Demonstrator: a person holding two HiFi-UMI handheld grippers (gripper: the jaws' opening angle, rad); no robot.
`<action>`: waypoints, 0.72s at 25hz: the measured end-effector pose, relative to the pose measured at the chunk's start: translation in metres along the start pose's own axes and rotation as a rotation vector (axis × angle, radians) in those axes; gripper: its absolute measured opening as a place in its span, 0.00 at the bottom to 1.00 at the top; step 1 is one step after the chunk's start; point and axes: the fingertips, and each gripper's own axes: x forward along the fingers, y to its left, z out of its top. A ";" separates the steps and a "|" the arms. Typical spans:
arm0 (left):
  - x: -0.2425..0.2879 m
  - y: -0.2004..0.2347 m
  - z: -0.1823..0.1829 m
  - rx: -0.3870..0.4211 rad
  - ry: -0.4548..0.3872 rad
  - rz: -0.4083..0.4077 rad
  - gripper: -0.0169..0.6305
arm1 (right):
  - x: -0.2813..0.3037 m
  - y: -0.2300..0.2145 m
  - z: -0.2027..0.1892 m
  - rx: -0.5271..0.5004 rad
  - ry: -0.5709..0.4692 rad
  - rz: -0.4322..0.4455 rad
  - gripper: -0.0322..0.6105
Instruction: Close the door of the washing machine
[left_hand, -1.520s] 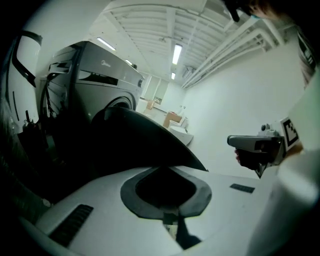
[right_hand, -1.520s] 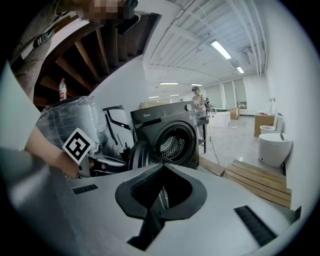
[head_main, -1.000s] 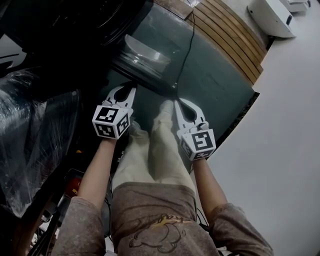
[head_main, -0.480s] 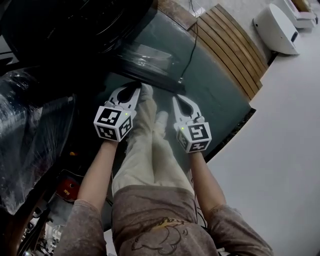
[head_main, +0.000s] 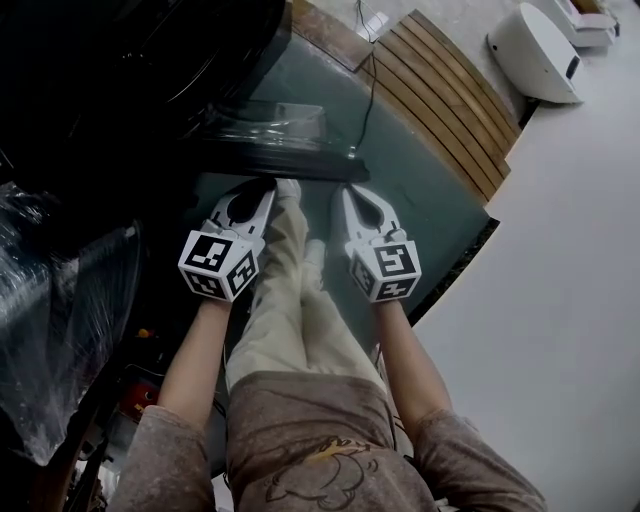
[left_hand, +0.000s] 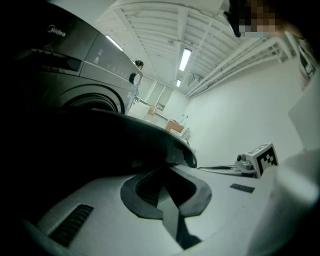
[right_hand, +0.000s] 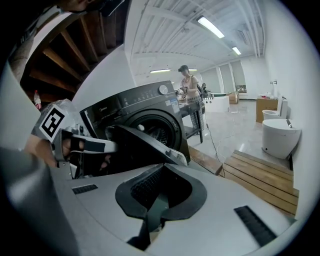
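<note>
The dark front-loading washing machine (right_hand: 142, 112) fills the upper left of the head view. Its round door (head_main: 270, 135), with a clear glass bowl, hangs open and juts out over the floor. My left gripper (head_main: 266, 186) is shut with nothing in it, its tips just below the door's lower edge. My right gripper (head_main: 342, 192) is shut too and empty, a little to the door's right. The door's dark rim (left_hand: 150, 140) looms right over the jaws in the left gripper view. The right gripper view has the door (right_hand: 145, 142) ahead, with the left gripper beside it.
A black cable (head_main: 368, 95) runs across the grey-green floor past the door. Wooden planks (head_main: 450, 90) and a white appliance (head_main: 535, 40) lie to the right. Plastic-wrapped bulk (head_main: 50, 300) stands at the left. A person (right_hand: 189, 85) stands far behind the machine. My legs are between the grippers.
The person has stepped forward, and both grippers now sit closer under the open door. Both stayed shut.
</note>
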 end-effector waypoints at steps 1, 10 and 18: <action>0.004 0.001 0.003 -0.005 0.004 -0.004 0.03 | 0.004 -0.003 0.003 0.000 0.002 -0.003 0.05; 0.036 0.017 0.031 -0.064 0.038 -0.014 0.03 | 0.056 -0.028 0.044 -0.051 0.022 0.000 0.05; 0.055 0.034 0.052 -0.055 0.062 -0.022 0.03 | 0.094 -0.042 0.075 -0.090 0.047 0.023 0.05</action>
